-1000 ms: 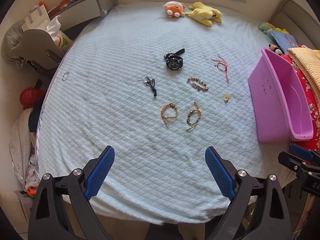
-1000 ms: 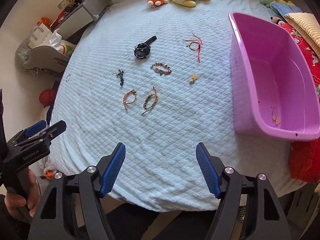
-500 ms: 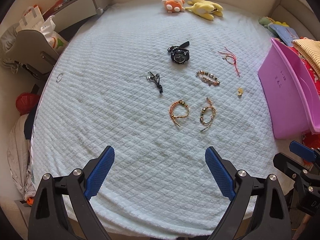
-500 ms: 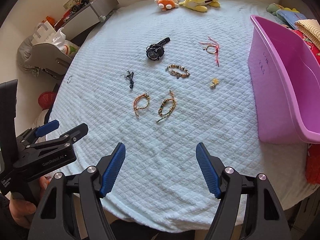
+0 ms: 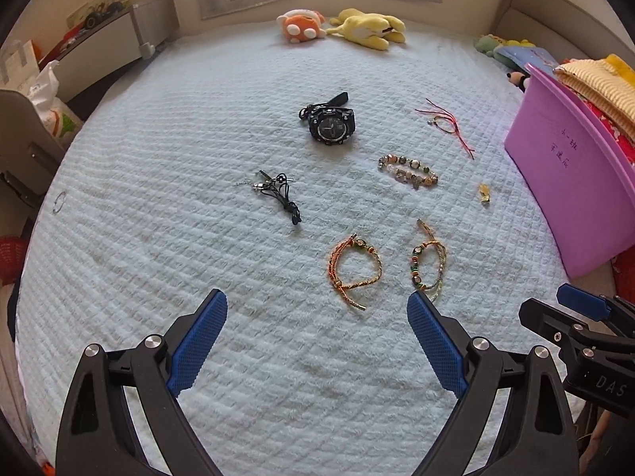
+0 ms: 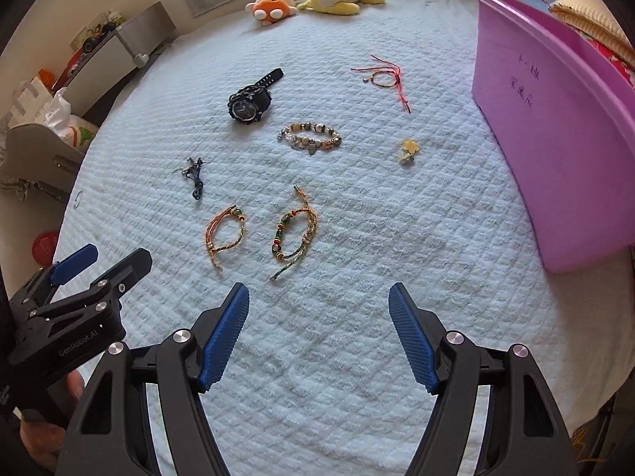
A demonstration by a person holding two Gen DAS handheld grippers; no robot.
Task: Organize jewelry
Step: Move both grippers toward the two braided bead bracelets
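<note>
I'm at the approach step, both grippers, left [image 5: 317,333] and right [image 6: 318,325], empty with fingers apart above the bed [image 5: 158,238], so next I must lower onto the nearest bracelet [image 6: 295,232], clamp it and carry it to the pink bin [image 6: 555,139] at right

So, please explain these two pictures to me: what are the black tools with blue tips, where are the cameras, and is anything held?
A person holds two hand-held grippers, each carrying a wide-angle camera that looks along its own blue fingers. One picture comes from the left gripper, the other from the right gripper. Both are open and hold nothing. On the pale blue bedspread lie a black watch, a beaded bracelet, two woven bracelets, a red string and a dark cord. A pink tub stands at the right.
</note>
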